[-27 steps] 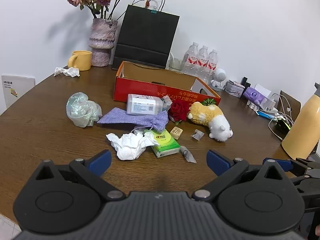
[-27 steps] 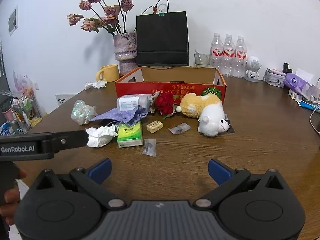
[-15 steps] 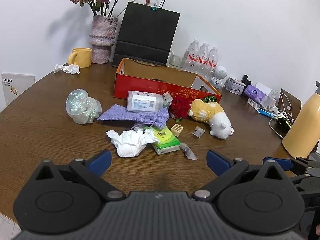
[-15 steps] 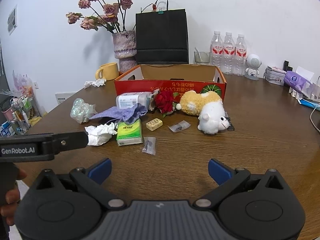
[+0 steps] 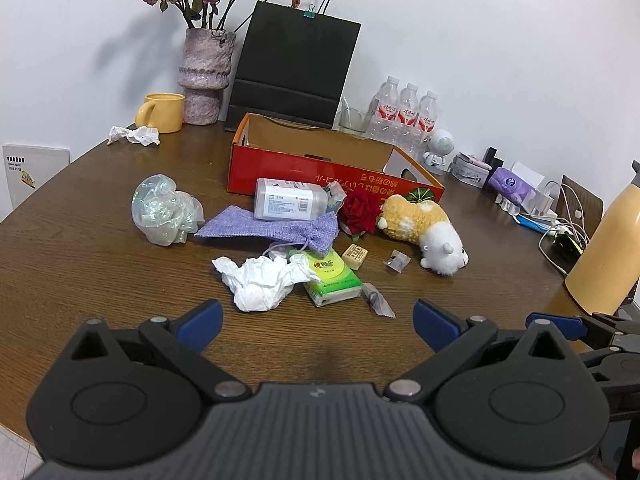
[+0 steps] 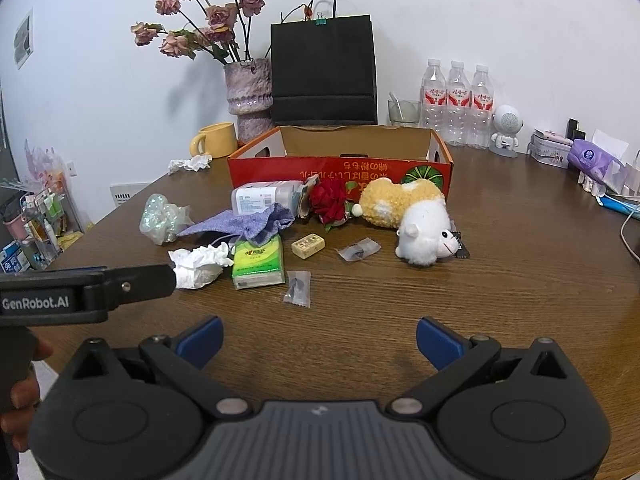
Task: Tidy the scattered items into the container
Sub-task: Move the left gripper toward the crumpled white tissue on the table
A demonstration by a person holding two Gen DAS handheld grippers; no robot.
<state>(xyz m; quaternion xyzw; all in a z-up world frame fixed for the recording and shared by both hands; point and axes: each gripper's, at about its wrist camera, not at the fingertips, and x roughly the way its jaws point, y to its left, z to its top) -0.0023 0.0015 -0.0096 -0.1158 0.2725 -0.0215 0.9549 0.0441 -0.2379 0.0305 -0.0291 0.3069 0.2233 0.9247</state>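
Note:
A red cardboard box stands open at mid-table. In front of it lie a white bottle, a purple pouch, a red rose, a yellow-white plush toy, a green tissue pack, crumpled white tissue, a clear plastic wad, a small tan block and small sachets. My left gripper is open and empty, just short of the tissue. My right gripper is open and empty, near the sachet.
A vase of dried roses, a yellow mug, a black paper bag and three water bottles stand at the back. A yellow thermos and cables sit at the right. Another crumpled tissue lies by the mug.
Both grippers have drifted slightly back and up from the pile. The items have not moved.

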